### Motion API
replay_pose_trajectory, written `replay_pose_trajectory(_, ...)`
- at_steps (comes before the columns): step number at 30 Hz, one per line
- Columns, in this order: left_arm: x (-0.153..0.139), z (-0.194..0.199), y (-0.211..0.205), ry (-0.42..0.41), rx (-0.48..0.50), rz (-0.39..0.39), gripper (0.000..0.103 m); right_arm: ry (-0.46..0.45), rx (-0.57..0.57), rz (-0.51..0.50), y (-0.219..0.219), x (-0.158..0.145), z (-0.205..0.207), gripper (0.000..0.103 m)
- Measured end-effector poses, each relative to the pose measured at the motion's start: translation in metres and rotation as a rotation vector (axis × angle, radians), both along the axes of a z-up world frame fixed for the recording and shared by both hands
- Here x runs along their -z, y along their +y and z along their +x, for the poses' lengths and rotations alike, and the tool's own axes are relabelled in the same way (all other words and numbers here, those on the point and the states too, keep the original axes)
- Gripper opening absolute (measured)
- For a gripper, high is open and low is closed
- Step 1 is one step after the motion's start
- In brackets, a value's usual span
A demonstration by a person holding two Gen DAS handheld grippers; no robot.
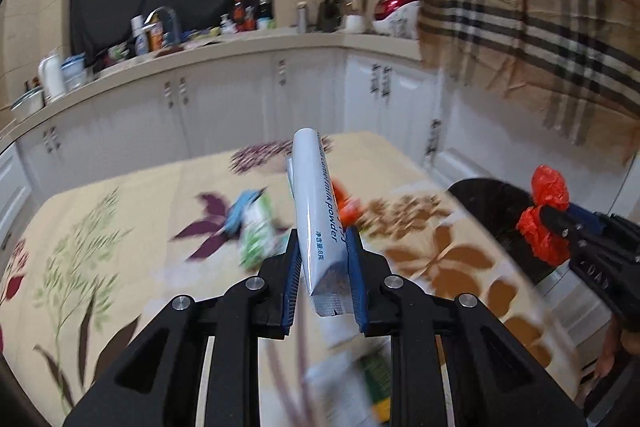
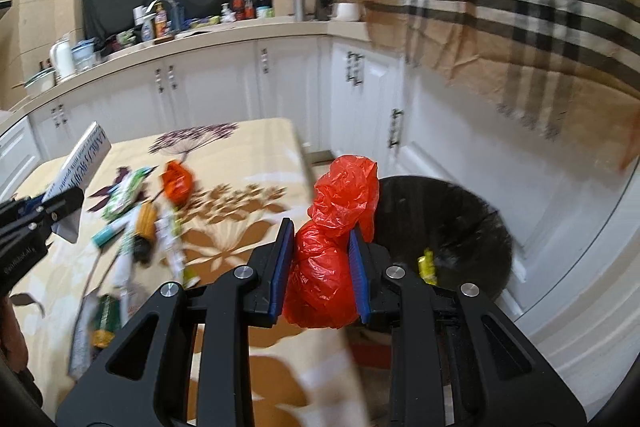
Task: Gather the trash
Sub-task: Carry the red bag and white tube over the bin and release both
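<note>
- Left gripper (image 1: 323,259) clamps a white sachet (image 1: 316,211) reading "milk powder", raised above the floral table (image 1: 120,227).
- Right gripper (image 2: 320,267) squeezes a red plastic bag (image 2: 332,251) near the table edge, beside the black bin (image 2: 448,211).

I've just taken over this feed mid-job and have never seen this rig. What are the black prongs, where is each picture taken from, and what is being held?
No robot arm here: a person carries a two-finger gripper in each hand, each with a camera looking along its fingers. The left view shows the left gripper shut on a white milk powder sachet. The right view shows the right gripper shut on a crumpled red plastic bag, near a black bin. More wrappers lie on the flowered tablecloth.
</note>
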State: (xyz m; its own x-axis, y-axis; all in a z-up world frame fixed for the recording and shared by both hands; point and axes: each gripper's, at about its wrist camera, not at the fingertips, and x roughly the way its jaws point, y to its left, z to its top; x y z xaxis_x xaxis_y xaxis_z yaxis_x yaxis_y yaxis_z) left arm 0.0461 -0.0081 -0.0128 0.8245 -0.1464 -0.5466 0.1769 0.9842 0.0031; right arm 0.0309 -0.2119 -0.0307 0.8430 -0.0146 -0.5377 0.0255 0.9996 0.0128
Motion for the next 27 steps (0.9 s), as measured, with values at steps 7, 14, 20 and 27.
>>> replay_pose_trajectory(7,-0.012,0.023,-0.056,-0.054,0.100,-0.007,0.023,-0.046,0.100,-0.029,-0.040,-0.010,0.017,0.026)
replay_pose_trajectory(14,-0.011,0.047,-0.104,-0.058,0.159,-0.002,0.023,-0.063,0.174,-0.025,-0.076,-0.008,0.035,0.026)
replay_pose_trajectory(20,-0.003,0.064,-0.144,-0.049,0.206,0.031,0.023,-0.059,0.212,-0.016,-0.096,0.003,0.051,0.026)
replay_pose_trajectory(27,0.013,0.086,-0.179,-0.019,0.229,0.071,0.023,-0.051,0.246,-0.012,-0.114,0.017,0.067,0.026)
